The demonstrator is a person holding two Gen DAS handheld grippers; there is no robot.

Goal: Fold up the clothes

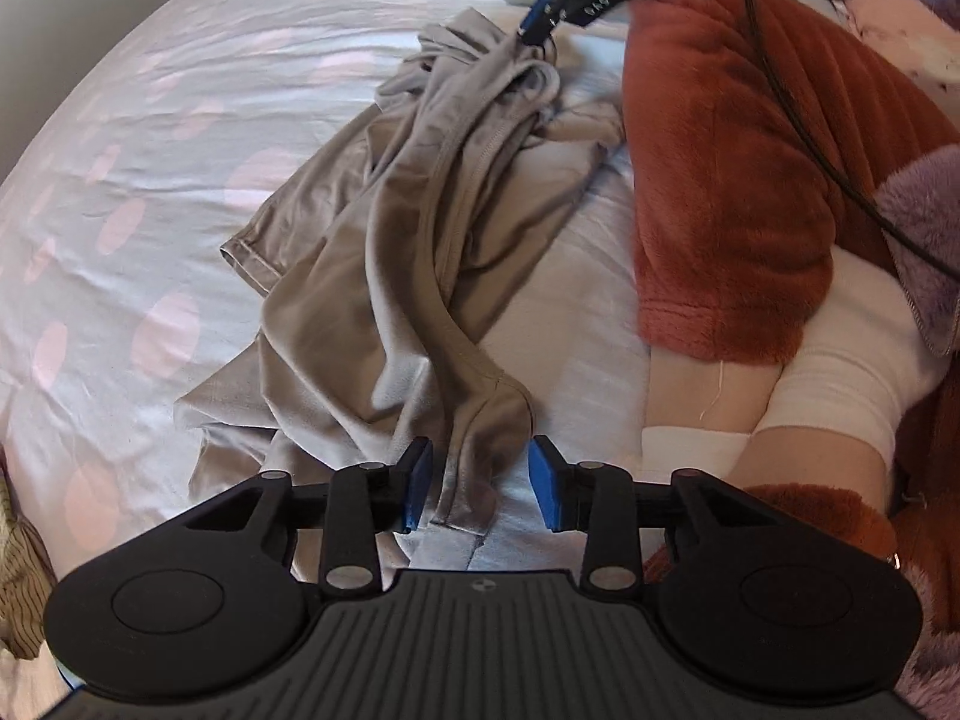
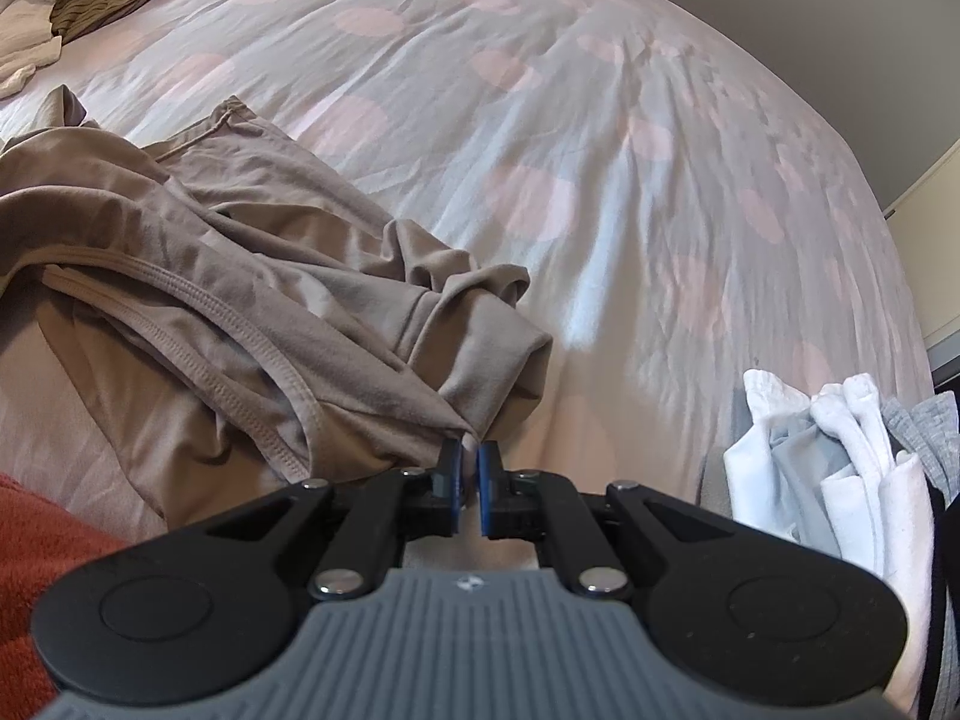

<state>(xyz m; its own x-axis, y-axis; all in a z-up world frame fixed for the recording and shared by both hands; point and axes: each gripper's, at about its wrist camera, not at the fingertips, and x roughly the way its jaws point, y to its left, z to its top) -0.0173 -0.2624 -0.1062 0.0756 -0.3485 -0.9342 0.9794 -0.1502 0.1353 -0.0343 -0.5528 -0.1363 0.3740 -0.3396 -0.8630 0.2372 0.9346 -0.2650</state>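
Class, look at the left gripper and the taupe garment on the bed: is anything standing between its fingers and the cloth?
Nothing visible does. The left gripper is open, straddling a bunched end of the taupe garment with no other thing between. The right gripper already pinches the garment's far end.

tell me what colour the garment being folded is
Taupe, a greyish brown; the garment shows best in the left wrist view.

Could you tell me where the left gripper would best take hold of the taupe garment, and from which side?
Probably the hemmed corner of the taupe garment lying between the open jaws of the left gripper. Come from above: that corner sits bunched and slightly raised on the bedsheet, so the jaws can close across its fold. The right gripper already pinches the opposite end, leaving the cloth stretched between them.
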